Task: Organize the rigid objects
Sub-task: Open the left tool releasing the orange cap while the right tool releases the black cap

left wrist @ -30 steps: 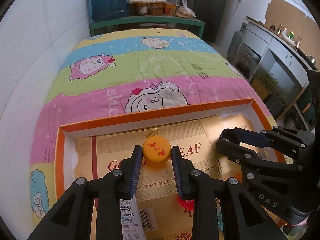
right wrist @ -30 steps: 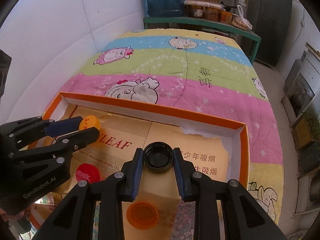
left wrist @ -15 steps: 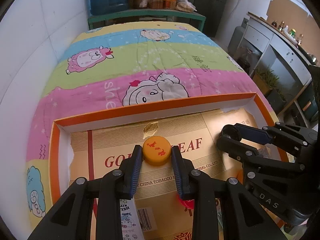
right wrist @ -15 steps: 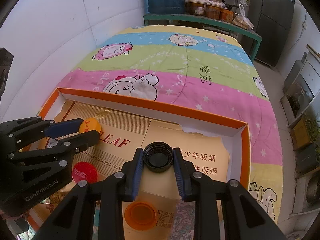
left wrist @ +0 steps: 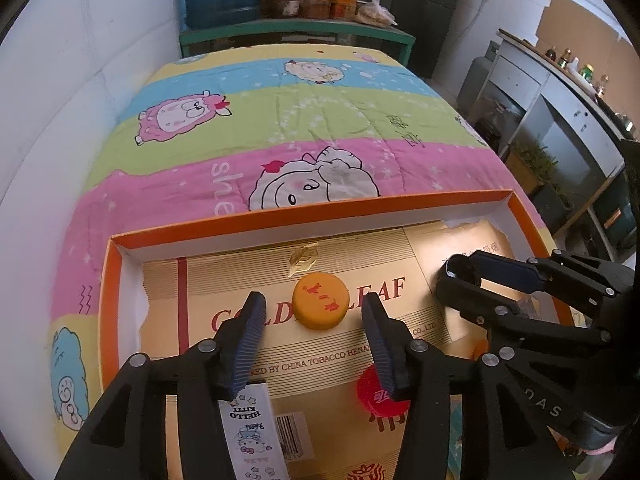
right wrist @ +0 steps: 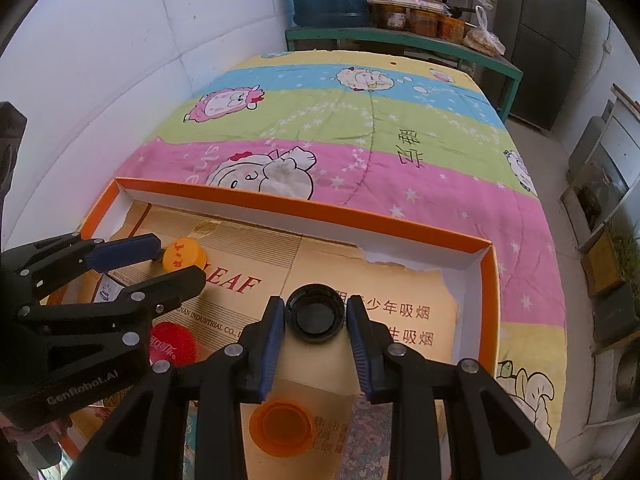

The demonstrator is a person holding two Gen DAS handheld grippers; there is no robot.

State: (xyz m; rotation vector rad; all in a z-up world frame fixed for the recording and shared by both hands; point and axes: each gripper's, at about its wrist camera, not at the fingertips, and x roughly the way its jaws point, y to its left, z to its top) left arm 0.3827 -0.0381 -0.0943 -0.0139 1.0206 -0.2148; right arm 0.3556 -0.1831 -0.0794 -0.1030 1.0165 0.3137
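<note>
Two caps reach the tray [left wrist: 304, 216]: yellow cap [left wrist: 320, 306] just freed by the opening left hand-held gripper [left wrist: 314, 310], black cap [right wrist: 316, 313] gripped by the right hand-held gripper [right wrist: 316, 314]; red cap [right wrist: 173, 345] and orange cap [right wrist: 282, 427] lie loose.

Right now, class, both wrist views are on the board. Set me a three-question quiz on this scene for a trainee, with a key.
1. True or false: the left tool grips the yellow cap.
2. Which cap sits between the fingers of the right tool? A red, B black, C orange.
3. Fill in: the box has an ___ rim.

Key
1. False: its jaws have just been opening and stand clear of the cap between them.
2. B, the black cap.
3. Orange.
</note>
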